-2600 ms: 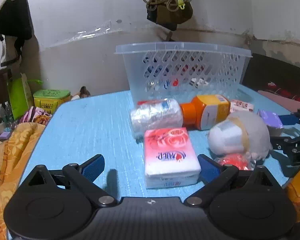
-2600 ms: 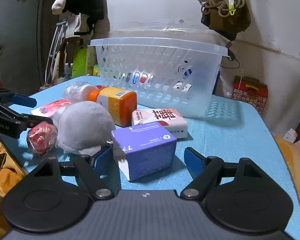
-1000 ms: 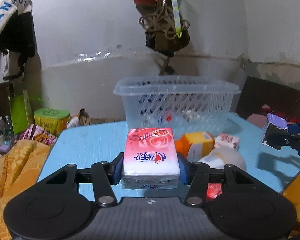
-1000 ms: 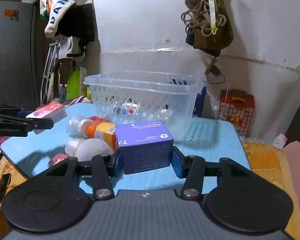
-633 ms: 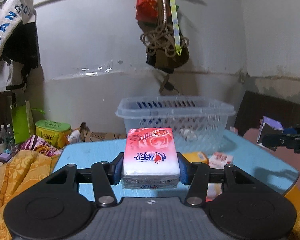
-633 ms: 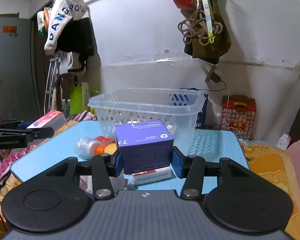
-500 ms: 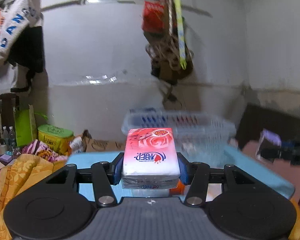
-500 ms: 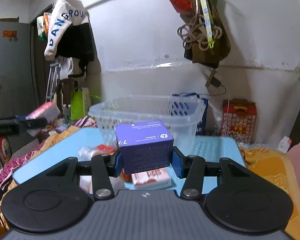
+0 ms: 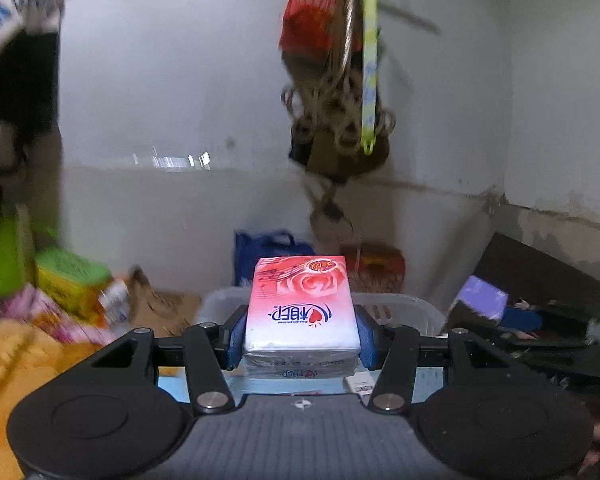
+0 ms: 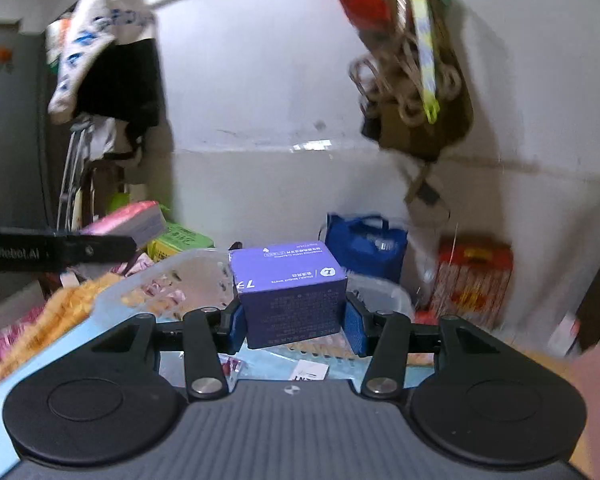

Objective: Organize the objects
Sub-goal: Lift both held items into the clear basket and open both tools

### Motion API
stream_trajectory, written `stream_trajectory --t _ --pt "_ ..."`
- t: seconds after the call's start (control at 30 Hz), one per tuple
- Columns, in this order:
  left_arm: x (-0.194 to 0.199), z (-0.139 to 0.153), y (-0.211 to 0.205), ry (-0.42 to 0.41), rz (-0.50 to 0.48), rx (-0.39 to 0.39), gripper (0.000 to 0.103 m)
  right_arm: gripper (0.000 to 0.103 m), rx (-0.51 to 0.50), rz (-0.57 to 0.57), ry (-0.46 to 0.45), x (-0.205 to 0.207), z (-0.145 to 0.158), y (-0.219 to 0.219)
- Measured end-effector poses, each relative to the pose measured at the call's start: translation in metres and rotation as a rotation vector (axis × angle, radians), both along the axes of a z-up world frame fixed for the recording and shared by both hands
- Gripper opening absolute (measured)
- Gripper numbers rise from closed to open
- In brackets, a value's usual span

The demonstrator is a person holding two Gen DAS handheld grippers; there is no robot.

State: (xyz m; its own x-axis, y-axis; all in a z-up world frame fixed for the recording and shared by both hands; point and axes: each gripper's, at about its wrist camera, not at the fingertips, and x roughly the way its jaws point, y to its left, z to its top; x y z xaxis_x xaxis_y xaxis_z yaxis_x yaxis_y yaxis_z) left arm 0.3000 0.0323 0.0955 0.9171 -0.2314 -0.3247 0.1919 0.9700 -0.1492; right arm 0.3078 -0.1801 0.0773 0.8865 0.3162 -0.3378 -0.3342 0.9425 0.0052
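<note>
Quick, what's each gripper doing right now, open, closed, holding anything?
Left gripper: closed on the pink tissue pack.
Right gripper: closed on the purple box.

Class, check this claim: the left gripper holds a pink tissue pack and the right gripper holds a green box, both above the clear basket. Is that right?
Not quite. The right gripper holds a purple box, not a green one, as the right wrist view shows. The left gripper does hold the pink tissue pack, both above the clear basket.

I see dim indoor light, a bright glare spot at eleven o'clock, motion blur smearing the background, fisheye bending and dark vignette at every corner.
</note>
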Motion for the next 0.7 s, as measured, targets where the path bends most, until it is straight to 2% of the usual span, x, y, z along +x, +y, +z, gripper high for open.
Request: stream_trajectory --t 0.03,0.17,0.27,0.3,0.33,0.37,0.4,0.47,0.6,0.7 --pt "0.011 -0.003 -0.003 0.014 0.003 -0.004 0.056 0.052 0.022 0.001 0.024 0.010 -0.006 -0.002" --pt "0.034 -0.024 -0.013 0.048 0.050 0.005 0.056 0.052 -0.014 -0.006 0.042 0.021 -0.022 -0.003" --pt "0.044 -0.033 -0.010 0.076 0.080 0.015 0.057 0.055 -0.038 0.025 0.052 0.027 -0.024 0.001" --pt "0.047 -0.035 -0.005 0.086 0.079 0.000 0.063 0.069 -0.051 0.008 0.024 0.023 -0.022 0.003" --pt "0.047 -0.036 0.000 0.084 0.078 -0.026 0.082 0.082 -0.061 -0.009 -0.011 0.016 -0.018 0.004" --pt "0.043 -0.035 0.006 0.067 0.085 -0.052 0.092 0.103 -0.060 -0.013 -0.046 0.008 -0.015 0.004" --pt "0.038 -0.033 0.011 0.045 0.095 -0.064 0.103 0.103 -0.048 -0.018 -0.104 -0.007 -0.012 0.002" --pt "0.024 -0.027 0.015 0.017 0.127 -0.039 0.103 0.103 -0.022 -0.014 -0.145 -0.025 -0.006 -0.002" --pt "-0.012 -0.026 0.017 0.012 0.119 0.030 0.103 0.103 0.044 -0.023 -0.088 -0.068 -0.007 -0.008" --pt "-0.059 -0.047 0.020 0.042 0.075 0.049 0.103 0.103 0.137 0.007 0.000 -0.097 -0.030 -0.018"
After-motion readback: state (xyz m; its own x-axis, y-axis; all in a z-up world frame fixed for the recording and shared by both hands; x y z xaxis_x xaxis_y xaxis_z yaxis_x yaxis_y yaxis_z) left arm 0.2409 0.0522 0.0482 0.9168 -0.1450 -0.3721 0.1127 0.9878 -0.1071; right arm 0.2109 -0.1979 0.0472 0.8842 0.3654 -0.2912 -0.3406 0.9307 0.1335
